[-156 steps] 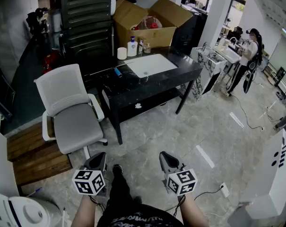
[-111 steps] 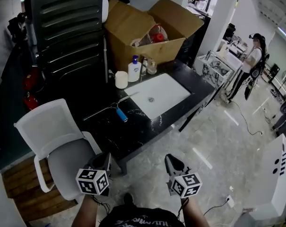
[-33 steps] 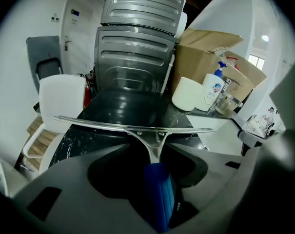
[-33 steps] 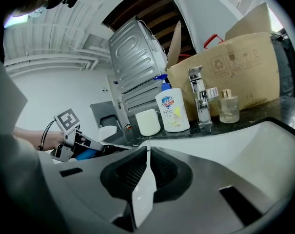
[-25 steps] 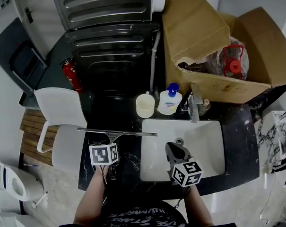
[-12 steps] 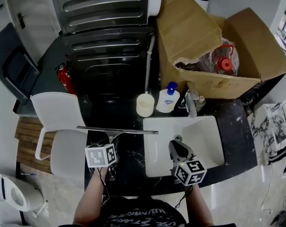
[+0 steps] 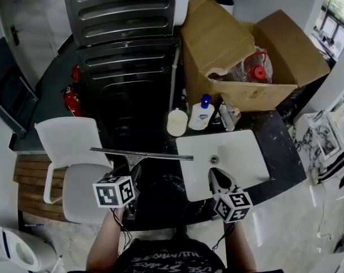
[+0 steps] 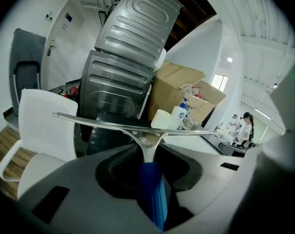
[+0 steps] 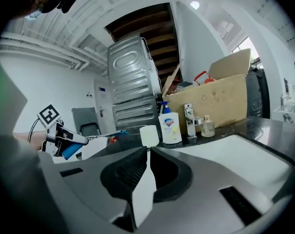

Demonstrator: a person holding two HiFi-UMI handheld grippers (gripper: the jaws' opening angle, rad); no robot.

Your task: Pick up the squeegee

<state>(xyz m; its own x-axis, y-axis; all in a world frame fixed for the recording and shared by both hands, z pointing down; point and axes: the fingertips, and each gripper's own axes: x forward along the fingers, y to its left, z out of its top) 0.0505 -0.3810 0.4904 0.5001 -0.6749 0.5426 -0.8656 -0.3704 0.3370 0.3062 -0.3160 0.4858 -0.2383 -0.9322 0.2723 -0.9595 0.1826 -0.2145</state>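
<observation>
The squeegee has a long metal blade and a blue handle. My left gripper is shut on that handle and holds the squeegee in the air over the black counter, blade crosswise and far from me. In the left gripper view the blade spans the picture above the jaws of the left gripper. My right gripper hangs over the near edge of the white sink. In its own view the right gripper has its jaws together with nothing between them.
A white cup, a soap pump bottle and a faucet stand behind the sink. An open cardboard box and a grey ribbed machine rise at the back. A white chair is at the left.
Several seconds ago the squeegee lay on the counter with both grippers empty. Over the last second the left gripper has lifted it, and both grippers have drawn back toward me.
</observation>
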